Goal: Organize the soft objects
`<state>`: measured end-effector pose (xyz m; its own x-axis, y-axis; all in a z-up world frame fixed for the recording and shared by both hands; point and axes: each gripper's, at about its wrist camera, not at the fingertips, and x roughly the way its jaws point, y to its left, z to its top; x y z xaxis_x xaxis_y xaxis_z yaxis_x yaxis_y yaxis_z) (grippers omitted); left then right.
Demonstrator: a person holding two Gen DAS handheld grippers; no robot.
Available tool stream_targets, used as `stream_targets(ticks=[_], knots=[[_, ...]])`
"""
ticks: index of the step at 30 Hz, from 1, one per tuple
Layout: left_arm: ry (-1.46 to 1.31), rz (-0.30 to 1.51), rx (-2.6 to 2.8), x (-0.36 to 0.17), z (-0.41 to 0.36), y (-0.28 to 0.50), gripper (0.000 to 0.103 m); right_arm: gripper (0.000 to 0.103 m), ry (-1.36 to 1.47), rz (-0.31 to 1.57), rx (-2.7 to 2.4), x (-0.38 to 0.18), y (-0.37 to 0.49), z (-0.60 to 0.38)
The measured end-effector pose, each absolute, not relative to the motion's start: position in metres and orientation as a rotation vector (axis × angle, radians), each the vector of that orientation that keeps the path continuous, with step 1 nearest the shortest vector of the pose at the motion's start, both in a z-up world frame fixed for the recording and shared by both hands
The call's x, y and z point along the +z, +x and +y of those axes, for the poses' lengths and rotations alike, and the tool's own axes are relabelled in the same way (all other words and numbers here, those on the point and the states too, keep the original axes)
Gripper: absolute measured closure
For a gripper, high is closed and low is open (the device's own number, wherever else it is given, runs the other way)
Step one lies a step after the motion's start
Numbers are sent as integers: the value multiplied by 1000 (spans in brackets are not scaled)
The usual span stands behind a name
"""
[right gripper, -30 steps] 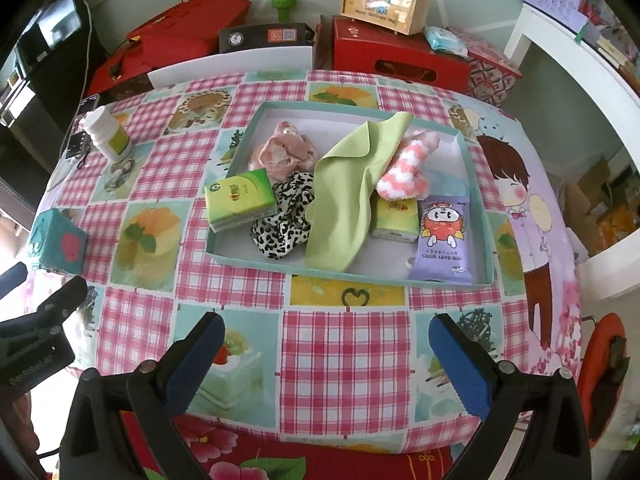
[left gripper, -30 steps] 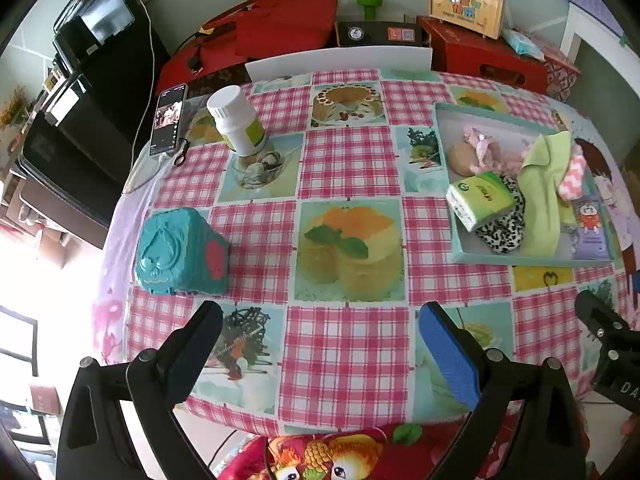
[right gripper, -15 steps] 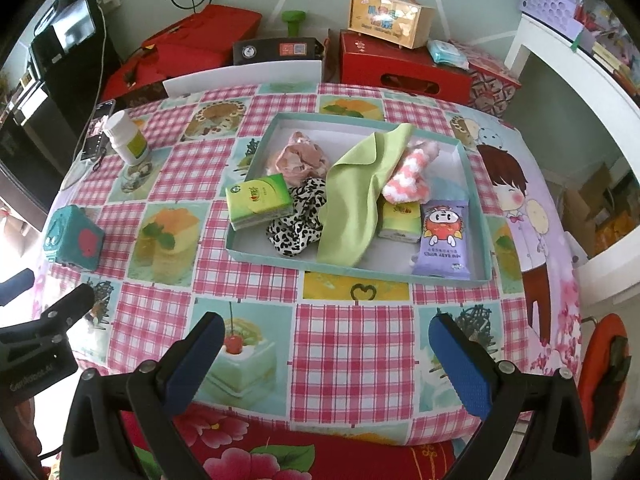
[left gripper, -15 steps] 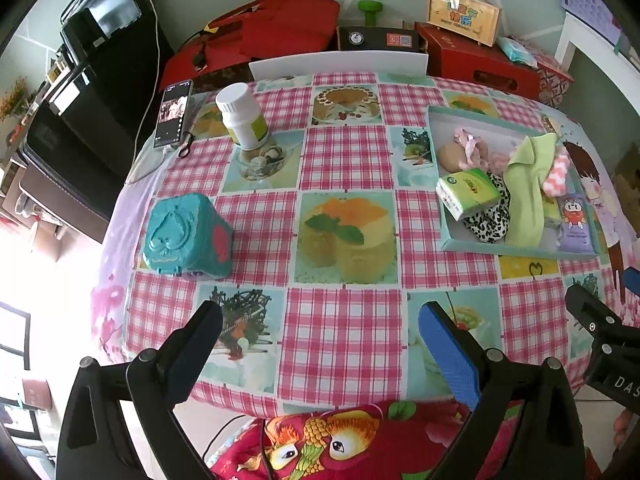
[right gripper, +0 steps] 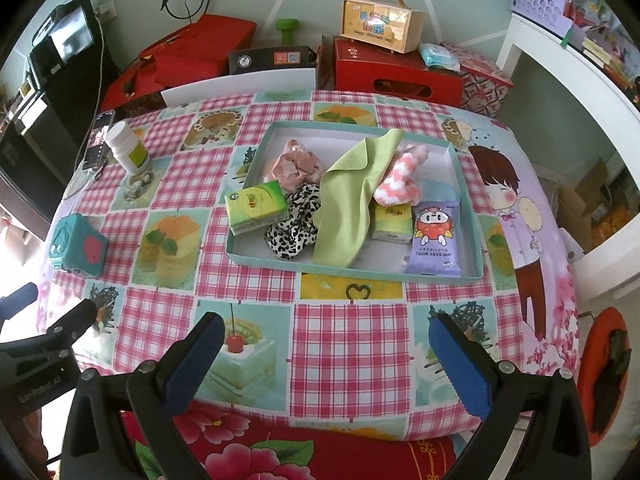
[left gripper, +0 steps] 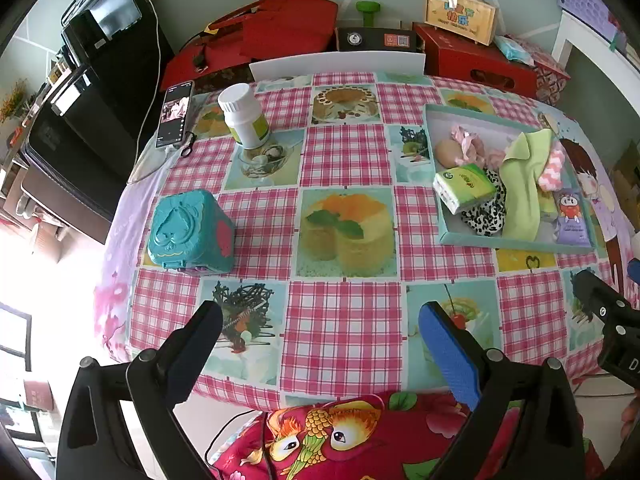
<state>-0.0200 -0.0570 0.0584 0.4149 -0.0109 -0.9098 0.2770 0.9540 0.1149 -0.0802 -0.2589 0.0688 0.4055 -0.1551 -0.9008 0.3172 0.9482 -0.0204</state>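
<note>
Hovering over the near table [right gripper: 352, 344] edge, both hand-held grippers — left [left gripper: 320, 344], right [right gripper: 324, 352] — stand wide and hold nothing. The soft objects lie in the teal tray [right gripper: 474, 232]; sorting seems finished or paused — any next move needs a reach forward.

Left gripper [left gripper: 320, 344]: black plastic frame, silver screw heads, blue ribbed pads. Right gripper [right gripper: 324, 354]: same black frame, blue dotted pads. White lettering on left gripper's body.

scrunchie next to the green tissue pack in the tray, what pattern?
The scrunchie is black-and-white leopard print, clearest in the right wrist view.
</note>
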Motion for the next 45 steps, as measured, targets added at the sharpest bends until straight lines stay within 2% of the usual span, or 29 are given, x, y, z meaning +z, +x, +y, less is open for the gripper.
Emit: stream_targets(ticks=[45], knots=[[262, 1153, -210, 52, -68, -15, 5, 0, 173, 1126, -288, 59, -76, -256]])
